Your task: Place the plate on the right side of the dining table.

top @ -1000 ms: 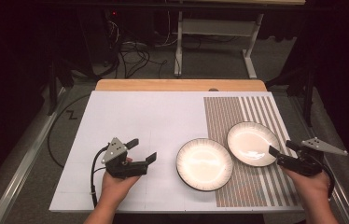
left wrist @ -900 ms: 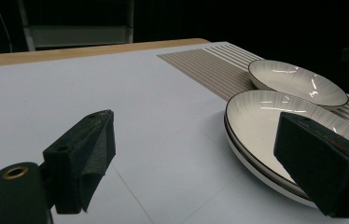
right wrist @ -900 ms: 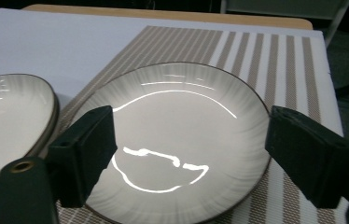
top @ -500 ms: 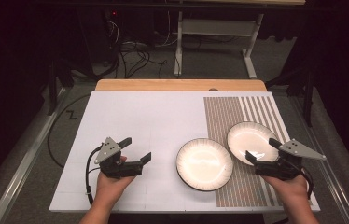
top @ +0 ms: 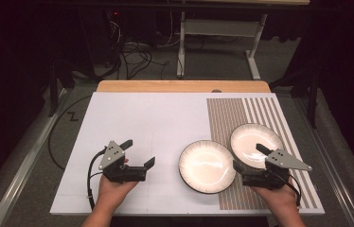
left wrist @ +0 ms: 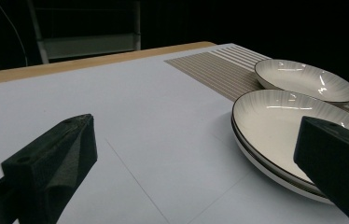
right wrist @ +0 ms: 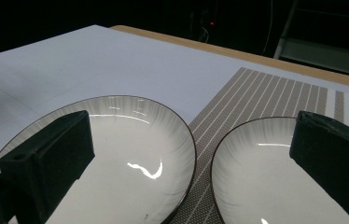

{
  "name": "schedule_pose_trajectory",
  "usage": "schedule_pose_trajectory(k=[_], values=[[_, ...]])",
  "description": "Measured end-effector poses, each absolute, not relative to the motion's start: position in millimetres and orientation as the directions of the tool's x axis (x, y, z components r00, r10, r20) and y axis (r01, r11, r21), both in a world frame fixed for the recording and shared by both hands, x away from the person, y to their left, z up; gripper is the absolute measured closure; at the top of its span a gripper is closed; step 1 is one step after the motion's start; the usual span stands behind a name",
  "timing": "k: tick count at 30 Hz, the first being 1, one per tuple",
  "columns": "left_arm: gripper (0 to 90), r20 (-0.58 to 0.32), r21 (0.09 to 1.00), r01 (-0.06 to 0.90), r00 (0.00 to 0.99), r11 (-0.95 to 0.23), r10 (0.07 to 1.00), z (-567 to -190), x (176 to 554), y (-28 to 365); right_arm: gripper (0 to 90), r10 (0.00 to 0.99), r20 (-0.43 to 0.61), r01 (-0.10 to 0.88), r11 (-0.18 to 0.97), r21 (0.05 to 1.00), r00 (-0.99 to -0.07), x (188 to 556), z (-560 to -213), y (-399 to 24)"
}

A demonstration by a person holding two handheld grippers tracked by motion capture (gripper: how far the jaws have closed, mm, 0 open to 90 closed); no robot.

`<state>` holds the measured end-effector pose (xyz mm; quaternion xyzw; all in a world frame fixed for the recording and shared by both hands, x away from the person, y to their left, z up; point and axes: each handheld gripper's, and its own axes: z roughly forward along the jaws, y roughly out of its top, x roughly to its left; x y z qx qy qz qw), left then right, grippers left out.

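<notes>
Two cream plates with dark rims lie side by side at the right of the white mat. The nearer plate (top: 207,166) (left wrist: 280,126) (right wrist: 116,154) lies on the white part, the farther plate (top: 255,142) (left wrist: 303,81) (right wrist: 266,182) on the striped patch. My left gripper (top: 138,152) (left wrist: 193,135) hovers left of the nearer plate and points at it. Its jaws have just been opening, and nothing is between them. My right gripper (top: 248,157) (right wrist: 191,140) stands open where the plates meet, one jaw over each plate. Its jaws have just been opening too, and the pads press on nothing.
The mat's brown striped patch (top: 227,118) runs along the right side. A wooden table edge (top: 180,86) borders the far side. Beyond it are floor cables (top: 132,52) and a metal desk frame (top: 222,28). The table drops off close on all sides.
My right gripper has moved left from the mat's right edge to the two plates, and its jaws have spread. The left gripper's jaws have widened while that hand stayed put.
</notes>
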<state>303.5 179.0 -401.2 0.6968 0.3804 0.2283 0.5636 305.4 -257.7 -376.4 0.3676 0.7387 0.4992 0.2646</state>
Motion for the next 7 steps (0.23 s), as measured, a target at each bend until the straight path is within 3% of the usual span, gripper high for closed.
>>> schedule_pose_trajectory(k=[7], values=[[0.7, -0.124, 0.960, 0.273, 0.602, -0.057, 0.789, -405.1, 302.3, 174.3, 0.9, 0.808, -0.023, 0.274, 0.226, 0.935, -0.588, 304.5, -376.7, -262.6]])
